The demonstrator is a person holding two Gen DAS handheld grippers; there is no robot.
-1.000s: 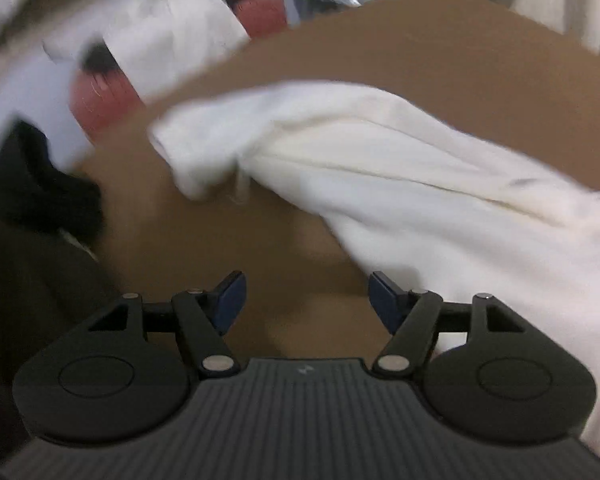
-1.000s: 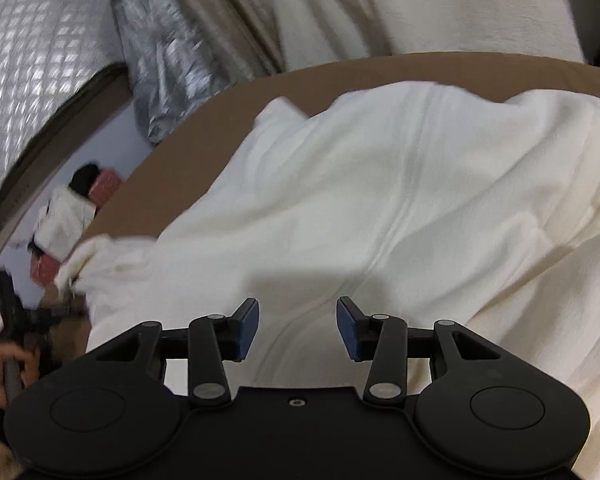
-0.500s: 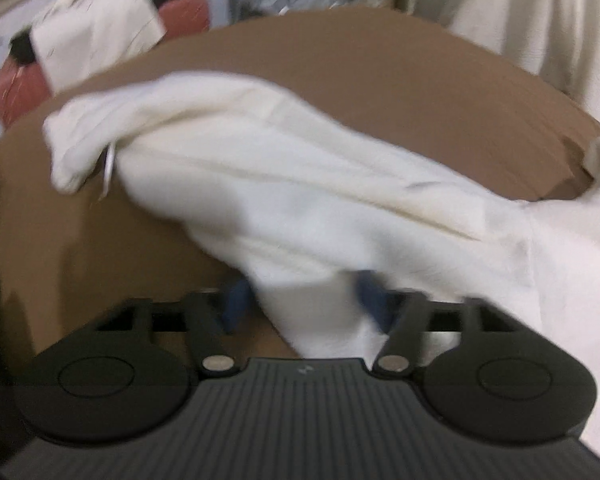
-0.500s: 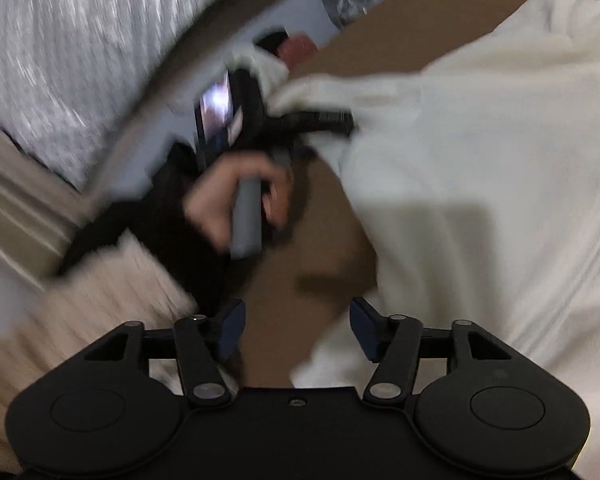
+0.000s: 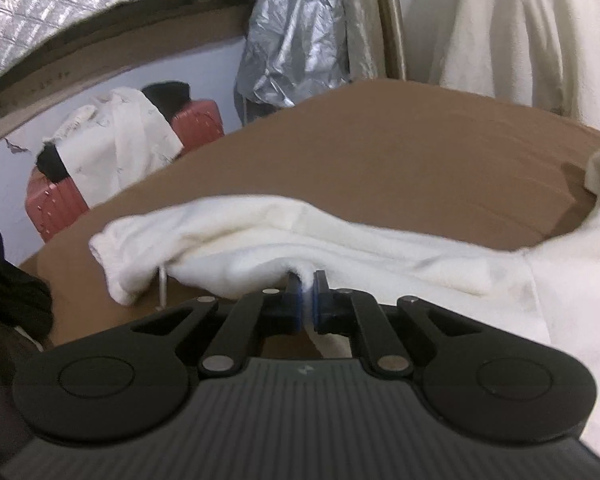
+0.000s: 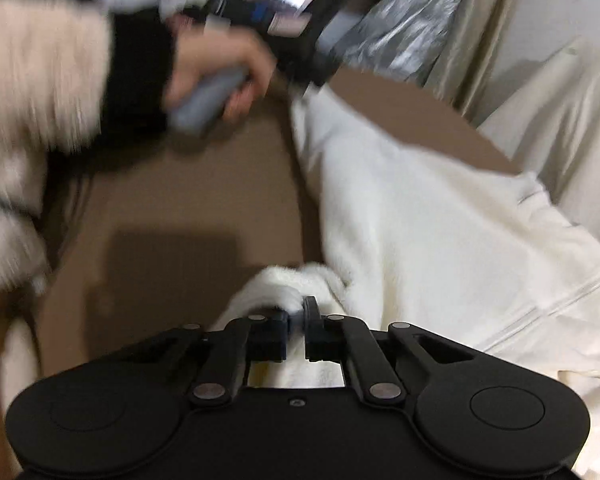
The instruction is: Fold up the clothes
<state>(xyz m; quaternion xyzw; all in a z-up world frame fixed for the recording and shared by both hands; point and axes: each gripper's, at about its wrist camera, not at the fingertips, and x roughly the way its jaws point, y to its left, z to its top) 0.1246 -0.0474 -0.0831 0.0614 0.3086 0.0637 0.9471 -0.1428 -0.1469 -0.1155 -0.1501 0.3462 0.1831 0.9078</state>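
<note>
Left claw [image 5: 308, 300] is clamped down on a fold of the white garment [image 5: 380, 256], blue pads [image 5: 298, 304] squeezing a thin ridge of fleece after closing in on it just now. And the right claw [image 6: 296, 322] has snapped together too, pinching a bunched edge of the same white garment [image 6: 440, 248] near the bottom of its view. That garment lies sprawled across the brown tabletop [image 5: 380, 152], one sleeve end flopped out to the left. From the right wrist view, blurred, the person's left hand [image 6: 216, 68] grips the other tool's grey handle, a fluffy pale sleeve [image 6: 32, 92] with a black cuff behind it. Beyond the tabletop sits a red suitcase [image 5: 54, 204] draped in white cloth.
</note>
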